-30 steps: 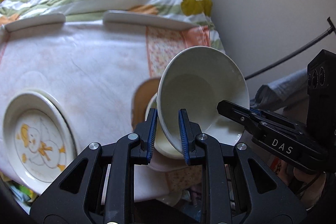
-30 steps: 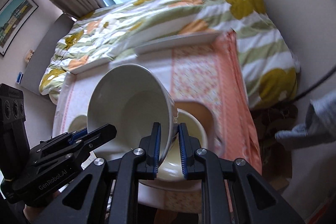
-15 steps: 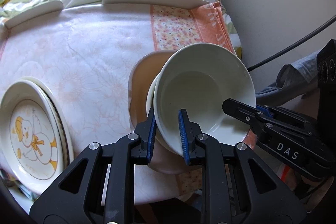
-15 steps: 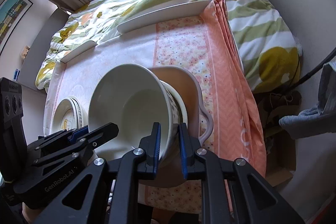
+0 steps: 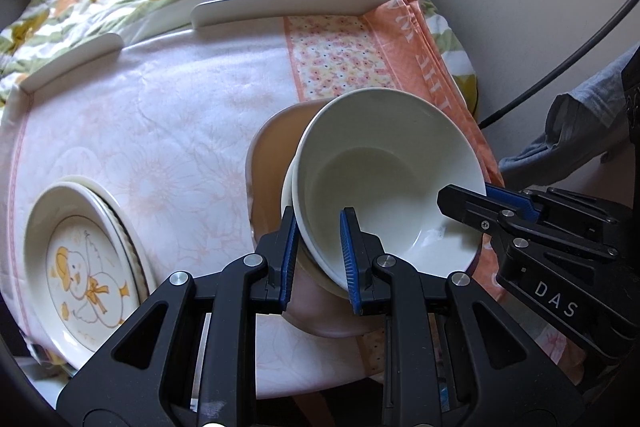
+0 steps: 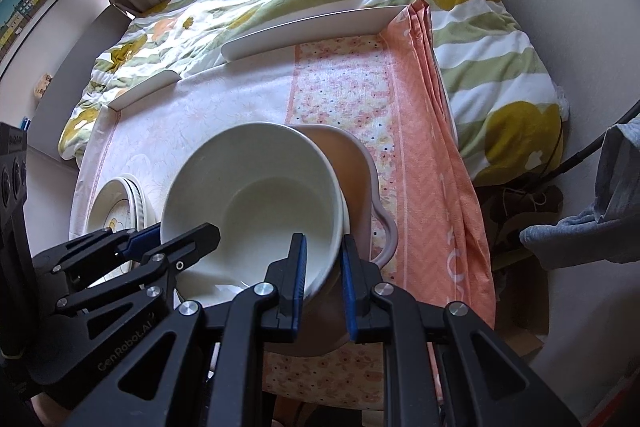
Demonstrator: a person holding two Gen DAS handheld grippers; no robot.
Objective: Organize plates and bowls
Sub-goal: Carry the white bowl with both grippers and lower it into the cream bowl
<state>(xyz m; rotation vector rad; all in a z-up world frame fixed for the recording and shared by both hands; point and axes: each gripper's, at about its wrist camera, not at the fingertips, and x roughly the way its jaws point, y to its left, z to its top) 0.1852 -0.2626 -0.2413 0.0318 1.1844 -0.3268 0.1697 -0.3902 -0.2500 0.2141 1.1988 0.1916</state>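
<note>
White bowl nested in a second bowl on the brown handled dish — left gripper and right gripper each straddle its rim, jaws slightly apart; duck plate stack nearby on the tablecloth.

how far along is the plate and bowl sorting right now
Done: the duck plates sit stacked at the table's left edge. In hand: the white bowl is nested on another bowl in the tan dish, with the left gripper and right gripper astride its rim. Left: letting go; nothing else loose shows.
</note>
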